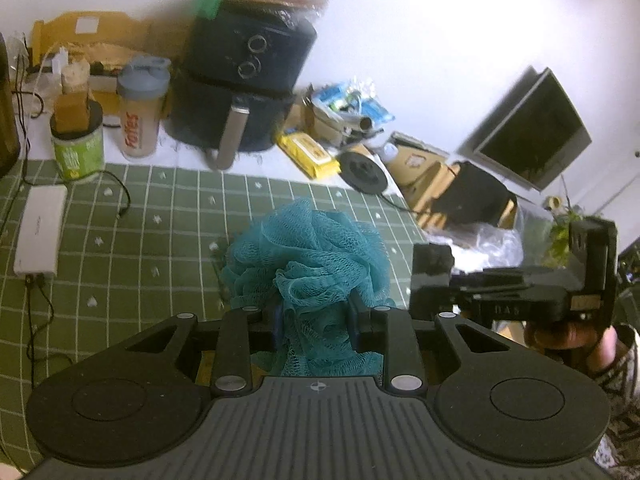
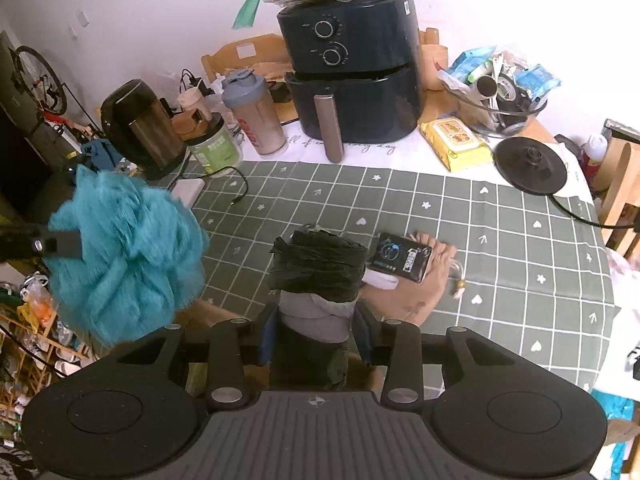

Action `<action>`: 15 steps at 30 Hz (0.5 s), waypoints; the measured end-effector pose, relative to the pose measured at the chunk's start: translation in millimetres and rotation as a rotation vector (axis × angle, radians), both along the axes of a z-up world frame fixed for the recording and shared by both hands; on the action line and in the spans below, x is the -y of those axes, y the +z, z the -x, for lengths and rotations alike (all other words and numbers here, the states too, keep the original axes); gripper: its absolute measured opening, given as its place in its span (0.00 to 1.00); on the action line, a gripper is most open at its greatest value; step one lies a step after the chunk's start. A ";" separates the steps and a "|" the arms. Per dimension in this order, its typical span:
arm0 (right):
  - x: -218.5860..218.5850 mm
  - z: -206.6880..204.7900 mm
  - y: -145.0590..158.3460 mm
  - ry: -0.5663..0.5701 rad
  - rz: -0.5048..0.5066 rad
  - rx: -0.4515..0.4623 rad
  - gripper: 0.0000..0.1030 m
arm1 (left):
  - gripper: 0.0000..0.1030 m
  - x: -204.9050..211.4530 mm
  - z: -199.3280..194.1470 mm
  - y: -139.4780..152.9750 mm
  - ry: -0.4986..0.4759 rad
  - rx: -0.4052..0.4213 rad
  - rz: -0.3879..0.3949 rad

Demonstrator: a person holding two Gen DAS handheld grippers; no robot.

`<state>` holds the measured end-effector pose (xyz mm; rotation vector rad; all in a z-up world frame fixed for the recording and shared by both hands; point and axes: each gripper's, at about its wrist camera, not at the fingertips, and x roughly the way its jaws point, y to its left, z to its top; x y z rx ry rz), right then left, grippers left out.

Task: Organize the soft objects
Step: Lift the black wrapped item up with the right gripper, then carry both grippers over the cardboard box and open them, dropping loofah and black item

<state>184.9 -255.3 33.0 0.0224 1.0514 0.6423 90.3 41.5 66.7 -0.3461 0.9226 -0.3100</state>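
Closest to us, the left hand-held gripper (image 1: 314, 322) pinches a teal mesh bath pouf (image 1: 308, 256) above the green checked worktop (image 1: 120, 240); our right hand-held gripper (image 2: 316, 334) clamps a dark wrapped roll (image 2: 320, 266), its lower end hidden between the jaws.

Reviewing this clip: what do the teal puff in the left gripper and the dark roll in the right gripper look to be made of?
Teal bath pouf: gathered nylon-type netting, going by the open mesh and ruffled folds, matte.
Black roll: looks like thin plastic film, probably rolled bin bags, given the crinkled, slightly glossy wrap; a grey layer shows beneath, material unclear.
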 end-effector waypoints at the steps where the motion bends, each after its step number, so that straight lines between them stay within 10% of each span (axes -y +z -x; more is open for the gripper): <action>1: 0.1 2.6 0.9 0.001 -0.005 -0.002 0.41 | 0.28 1.6 2.1 -1.5 -0.007 -0.006 0.002; 15: -2.1 40.6 -7.2 0.003 -0.005 -0.059 0.41 | 0.46 21.4 15.4 -56.8 -0.042 -0.168 -0.065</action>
